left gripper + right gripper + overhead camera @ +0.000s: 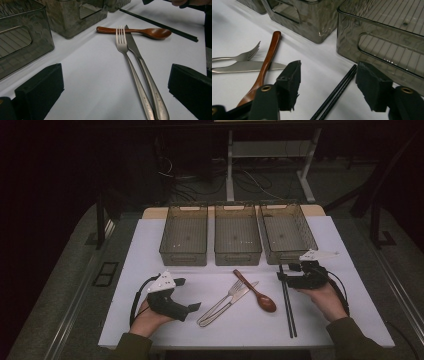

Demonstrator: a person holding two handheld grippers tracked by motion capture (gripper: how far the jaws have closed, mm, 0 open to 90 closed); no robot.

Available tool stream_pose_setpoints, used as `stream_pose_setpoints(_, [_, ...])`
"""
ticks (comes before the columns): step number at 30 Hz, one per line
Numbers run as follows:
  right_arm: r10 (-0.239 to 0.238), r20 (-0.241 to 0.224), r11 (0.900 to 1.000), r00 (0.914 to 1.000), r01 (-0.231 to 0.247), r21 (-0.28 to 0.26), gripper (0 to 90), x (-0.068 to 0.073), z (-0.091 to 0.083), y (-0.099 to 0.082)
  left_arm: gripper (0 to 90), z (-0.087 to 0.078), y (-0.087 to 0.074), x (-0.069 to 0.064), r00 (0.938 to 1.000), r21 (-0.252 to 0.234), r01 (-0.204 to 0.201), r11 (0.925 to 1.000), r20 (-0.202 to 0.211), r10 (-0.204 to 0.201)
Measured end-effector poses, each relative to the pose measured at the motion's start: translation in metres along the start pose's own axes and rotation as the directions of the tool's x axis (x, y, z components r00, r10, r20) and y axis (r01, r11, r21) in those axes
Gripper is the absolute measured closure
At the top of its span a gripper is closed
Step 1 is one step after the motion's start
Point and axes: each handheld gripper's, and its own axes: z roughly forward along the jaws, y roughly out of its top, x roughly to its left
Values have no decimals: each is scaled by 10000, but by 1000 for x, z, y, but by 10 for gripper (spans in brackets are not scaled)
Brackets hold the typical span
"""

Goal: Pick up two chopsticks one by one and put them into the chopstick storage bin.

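Chopsticks (288,303) lie as a black pair on the white bench (150,245), on your right side, running from just in front of the right-hand bin (289,233) back toward you. Your right gripper (282,276) sits over their far end; in the right gripper view the chopsticks (337,92) pass between the two black pads, which stand apart on either side without pressing on them, so nothing is held. Your left gripper (190,295) rests on the bench to the left, jaws wide apart and empty, aimed at the fork (125,57) and knife (142,67), which lie side by side and touching. A wooden spoon (256,292) lies between that pair and the chopsticks, its handle crossing the knife tip. Three translucent bins stand in a row at the far side of the bench.
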Motion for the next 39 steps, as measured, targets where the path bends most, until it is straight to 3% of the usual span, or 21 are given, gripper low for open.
stream_pose_setpoints(15, [6,424,9991,9991,-24,423,596,-6,20,6,0,0,0,0,10000,-23,-40,10000,31,40])
stream_pose_setpoints(21, [87,923,9977,9957,-149,659,662,-10,30,7,0,0,0,0,10000,1,-80,10000,35,80])
stream_pose_setpoints(28, [130,1332,9954,9910,-254,924,708,-15,41,6,0,0,0,0,10000,-20,-78,10000,23,78])
stream_pose_setpoints(39, [368,1421,9929,9892,-523,1065,734,-19,47,4,0,-1,0,0,10000,24,-61,10000,26,61])
